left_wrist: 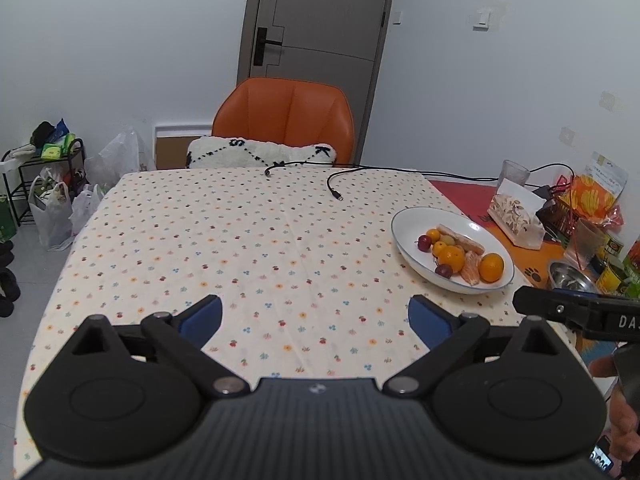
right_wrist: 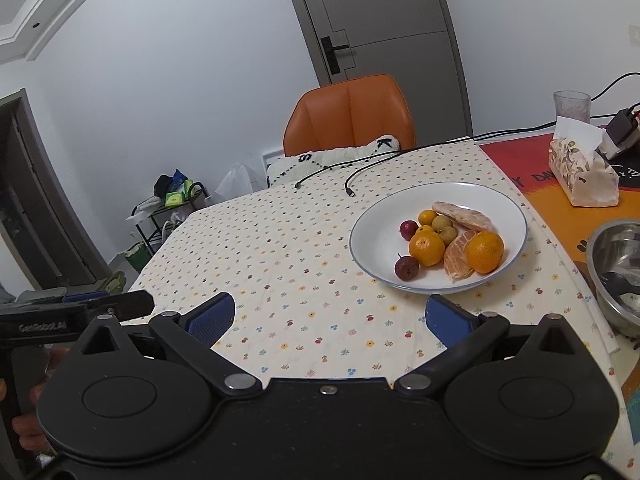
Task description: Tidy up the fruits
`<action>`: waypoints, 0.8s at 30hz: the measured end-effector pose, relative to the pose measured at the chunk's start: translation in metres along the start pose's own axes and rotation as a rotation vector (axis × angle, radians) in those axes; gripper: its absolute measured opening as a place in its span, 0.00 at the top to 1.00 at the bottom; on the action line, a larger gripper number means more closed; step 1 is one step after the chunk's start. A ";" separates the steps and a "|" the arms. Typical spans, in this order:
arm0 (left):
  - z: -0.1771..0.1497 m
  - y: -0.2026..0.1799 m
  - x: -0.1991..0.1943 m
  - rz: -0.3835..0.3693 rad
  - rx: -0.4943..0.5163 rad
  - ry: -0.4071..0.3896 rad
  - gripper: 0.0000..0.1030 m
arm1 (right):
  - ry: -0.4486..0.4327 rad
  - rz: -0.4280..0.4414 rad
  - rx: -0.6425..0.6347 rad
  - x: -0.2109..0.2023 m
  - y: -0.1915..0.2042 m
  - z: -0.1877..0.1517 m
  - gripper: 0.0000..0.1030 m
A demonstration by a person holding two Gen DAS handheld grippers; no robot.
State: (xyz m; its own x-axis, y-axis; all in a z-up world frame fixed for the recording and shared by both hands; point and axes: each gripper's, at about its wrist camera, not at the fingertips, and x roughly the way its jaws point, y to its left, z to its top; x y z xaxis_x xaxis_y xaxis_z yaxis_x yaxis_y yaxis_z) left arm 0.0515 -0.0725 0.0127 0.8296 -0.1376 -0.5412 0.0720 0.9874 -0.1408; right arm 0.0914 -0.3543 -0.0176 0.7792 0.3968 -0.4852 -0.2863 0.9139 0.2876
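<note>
**Both grippers empty, fruit all on plate**

Right now, biggest first: table under a dotted cloth, bare across most of its top. Orange chair at the far edge with a white cushion on the seat, grey door behind it. Two black cables trail onto the far side of the cloth.

White plate sits on the cloth toward the right side, well ahead of both grippers. Fruit on it, bunched together: two whole oranges, a peeled orange lying between them, a flat tan piece at the back, two small yellow-green fruits, one smaller orange fruit, two small red fruits on the left side.

Right of the plate: tissue pack, steel bowl with a spoon in it, and a clear cup further back.

Left gripper: jaws spread wide, only cloth between the blue pads. Right gripper: same, jaws wide apart, nothing between them, plate just beyond its right finger. Neither touches the plate.
</note>
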 end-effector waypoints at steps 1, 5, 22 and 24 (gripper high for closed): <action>0.000 0.000 -0.002 -0.001 0.000 0.000 0.04 | 0.003 0.001 -0.001 -0.002 0.001 -0.001 0.00; -0.003 -0.001 -0.010 -0.008 0.012 0.002 0.04 | 0.010 0.008 -0.017 -0.009 0.008 -0.003 0.00; -0.010 0.007 -0.035 0.015 0.009 -0.019 0.04 | 0.001 0.017 -0.047 -0.029 0.022 -0.004 0.00; -0.010 0.008 -0.035 0.016 0.006 -0.017 0.04 | 0.003 0.015 -0.047 -0.028 0.022 -0.004 0.00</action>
State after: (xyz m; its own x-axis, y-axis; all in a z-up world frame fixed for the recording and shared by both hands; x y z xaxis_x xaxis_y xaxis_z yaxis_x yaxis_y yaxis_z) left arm 0.0174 -0.0602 0.0222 0.8398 -0.1208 -0.5293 0.0620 0.9899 -0.1275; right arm 0.0607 -0.3455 -0.0012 0.7730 0.4108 -0.4835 -0.3240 0.9108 0.2558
